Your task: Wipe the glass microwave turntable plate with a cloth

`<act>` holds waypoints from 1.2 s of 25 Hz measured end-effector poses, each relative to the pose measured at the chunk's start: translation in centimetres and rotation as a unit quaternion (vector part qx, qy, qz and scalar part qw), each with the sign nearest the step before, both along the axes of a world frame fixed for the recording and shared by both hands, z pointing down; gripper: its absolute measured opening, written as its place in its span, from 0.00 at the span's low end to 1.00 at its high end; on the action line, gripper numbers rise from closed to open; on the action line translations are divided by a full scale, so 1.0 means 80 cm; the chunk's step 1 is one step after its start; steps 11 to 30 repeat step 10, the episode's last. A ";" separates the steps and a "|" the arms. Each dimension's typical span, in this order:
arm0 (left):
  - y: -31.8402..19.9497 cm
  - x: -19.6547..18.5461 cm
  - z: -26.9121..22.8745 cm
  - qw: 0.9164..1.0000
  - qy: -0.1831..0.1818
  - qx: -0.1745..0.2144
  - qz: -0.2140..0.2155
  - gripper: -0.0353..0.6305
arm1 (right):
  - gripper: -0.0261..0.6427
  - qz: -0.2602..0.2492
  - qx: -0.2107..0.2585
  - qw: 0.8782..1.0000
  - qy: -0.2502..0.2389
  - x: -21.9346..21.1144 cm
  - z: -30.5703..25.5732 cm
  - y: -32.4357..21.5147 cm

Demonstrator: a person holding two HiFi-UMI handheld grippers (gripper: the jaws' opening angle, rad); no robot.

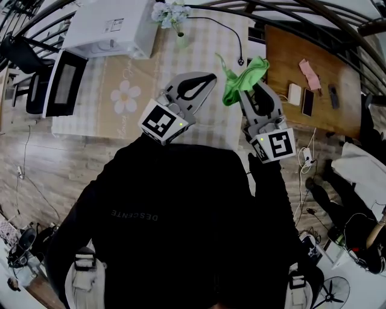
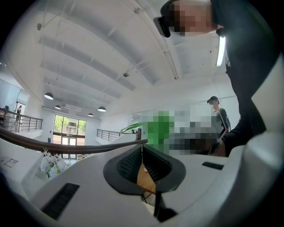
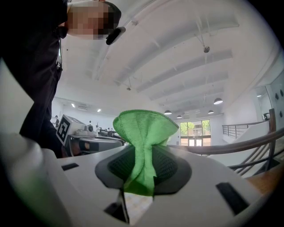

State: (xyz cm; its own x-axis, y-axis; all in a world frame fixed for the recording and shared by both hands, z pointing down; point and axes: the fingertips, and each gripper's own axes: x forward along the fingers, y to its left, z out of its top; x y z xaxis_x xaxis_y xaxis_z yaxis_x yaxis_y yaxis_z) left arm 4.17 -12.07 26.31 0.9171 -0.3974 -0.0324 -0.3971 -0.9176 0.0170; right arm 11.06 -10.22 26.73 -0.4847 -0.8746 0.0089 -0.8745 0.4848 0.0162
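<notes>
Both grippers are raised above the table and point upward. My right gripper (image 1: 253, 90) (image 3: 143, 165) is shut on a bright green cloth (image 1: 243, 77) (image 3: 144, 128), which bunches between the jaws and fans out above them. My left gripper (image 1: 210, 77) (image 2: 142, 150) is shut with nothing between its jaws. A strip of the cloth (image 2: 129, 128) shows in the left gripper view. No glass turntable plate is visible in any view.
A white microwave (image 1: 110, 25) stands at the far left of the checked table (image 1: 214, 124), its door (image 1: 63, 81) swung open. A vase of pale flowers (image 1: 172, 17) is beside it. A wooden table (image 1: 283, 60) at right holds a phone and small items.
</notes>
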 end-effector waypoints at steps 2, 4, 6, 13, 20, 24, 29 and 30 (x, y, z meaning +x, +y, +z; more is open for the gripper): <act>0.000 -0.001 0.001 1.000 0.000 0.002 0.002 0.09 | 0.23 0.000 0.000 1.000 0.000 -0.001 0.000 0.001; 0.001 -0.002 0.003 1.000 -0.002 -0.001 0.003 0.09 | 0.23 -0.002 -0.002 1.000 0.001 -0.003 0.001 0.001; 0.003 -0.002 0.003 1.000 -0.007 -0.007 0.003 0.09 | 0.23 -0.003 -0.003 1.000 0.002 -0.004 0.001 0.001; 0.005 0.000 0.003 1.000 -0.012 -0.018 0.002 0.09 | 0.23 -0.003 -0.006 1.000 0.001 -0.002 0.001 0.003; 0.005 0.000 0.003 1.000 -0.012 -0.018 0.002 0.09 | 0.23 -0.003 -0.006 1.000 0.001 -0.002 0.001 0.003; 0.005 0.000 0.003 1.000 -0.012 -0.018 0.002 0.09 | 0.23 -0.003 -0.006 1.000 0.001 -0.002 0.001 0.003; 0.005 0.000 0.003 1.000 -0.012 -0.018 0.002 0.09 | 0.23 -0.003 -0.006 1.000 0.001 -0.002 0.001 0.003; 0.005 0.000 0.003 1.000 -0.012 -0.018 0.002 0.09 | 0.23 -0.003 -0.006 1.000 0.001 -0.002 0.001 0.003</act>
